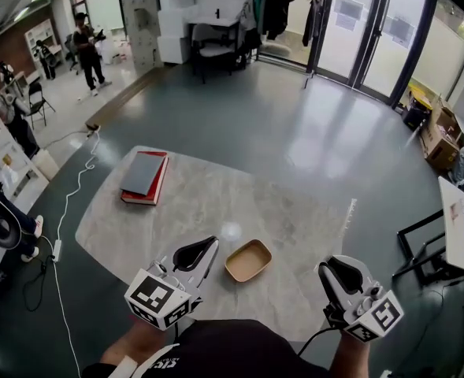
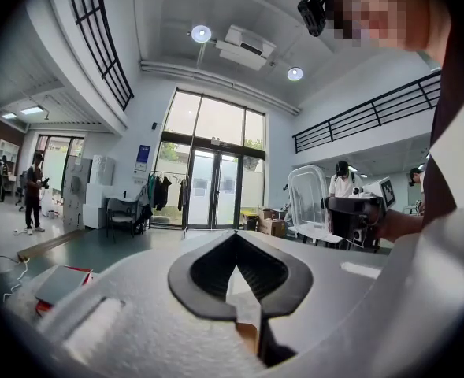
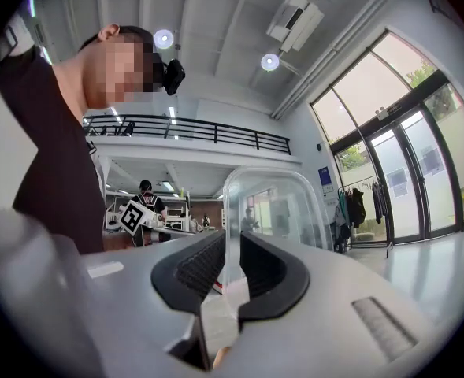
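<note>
My left gripper [image 1: 206, 248] hovers over the near edge of a pale stone table [image 1: 239, 203], shut with nothing in it; in the left gripper view [image 2: 235, 239] its black pads meet at the tip. Just right of it lies a shallow tan tray [image 1: 248, 260], empty. My right gripper [image 1: 338, 270] is at the table's near right corner, shut on the edge of a clear plastic lid [image 3: 271, 203] that stands up beyond its jaws [image 3: 230, 239]. The left gripper view shows that lid [image 2: 309, 199] upright beside the right gripper [image 2: 354, 215]. From the head view the lid [image 1: 347, 227] is only a faint outline.
A grey book on a red book [image 1: 145, 176] lies at the table's far left. A white bench with a black item [image 1: 462, 228] stands to the right, cardboard boxes [image 1: 440, 136] beyond it. A white cable [image 1: 74, 195] runs along the floor at left. People stand far back left [image 1: 86, 50].
</note>
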Tool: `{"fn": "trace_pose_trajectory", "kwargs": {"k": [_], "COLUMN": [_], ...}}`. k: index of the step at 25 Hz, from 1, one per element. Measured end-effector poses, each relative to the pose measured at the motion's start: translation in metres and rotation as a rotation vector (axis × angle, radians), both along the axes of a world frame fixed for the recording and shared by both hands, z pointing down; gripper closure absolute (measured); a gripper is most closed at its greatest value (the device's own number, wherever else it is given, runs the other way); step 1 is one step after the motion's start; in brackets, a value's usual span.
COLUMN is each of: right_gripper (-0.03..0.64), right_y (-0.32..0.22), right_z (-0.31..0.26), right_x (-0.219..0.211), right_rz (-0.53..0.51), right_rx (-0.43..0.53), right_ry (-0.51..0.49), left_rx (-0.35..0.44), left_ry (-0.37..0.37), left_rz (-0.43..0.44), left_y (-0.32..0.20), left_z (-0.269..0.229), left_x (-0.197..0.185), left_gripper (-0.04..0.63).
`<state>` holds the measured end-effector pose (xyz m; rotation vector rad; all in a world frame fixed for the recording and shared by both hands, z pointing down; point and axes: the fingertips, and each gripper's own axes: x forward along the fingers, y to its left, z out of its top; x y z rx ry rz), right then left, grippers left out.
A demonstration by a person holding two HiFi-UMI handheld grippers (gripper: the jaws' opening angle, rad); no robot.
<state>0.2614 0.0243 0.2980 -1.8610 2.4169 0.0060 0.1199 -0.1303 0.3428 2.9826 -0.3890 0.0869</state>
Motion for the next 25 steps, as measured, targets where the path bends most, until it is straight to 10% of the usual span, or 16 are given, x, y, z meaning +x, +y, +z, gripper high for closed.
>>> {"fn": "trace_pose_trajectory", "kwargs": {"k": [10,25], "right_gripper": [0.563,0.572], "right_y": [0.015,0.006], "right_z": [-0.02,0.011], "right_x": [-0.009,-0.022], "right_rz": [-0.032,-0.042], "right_rx": [0.101,-0.001], "right_ry": [-0.053,-0.003], "left_rx": [0.019,0.0], "left_ry": [0.004,-0.006], "left_rz": [-0.01,-0.014], "left_y": [0.008,0.009], "left_z": [-0.016,-0.001], "left_x": [-0.005,-0.011], "left_gripper": [0.592,0.592]}}
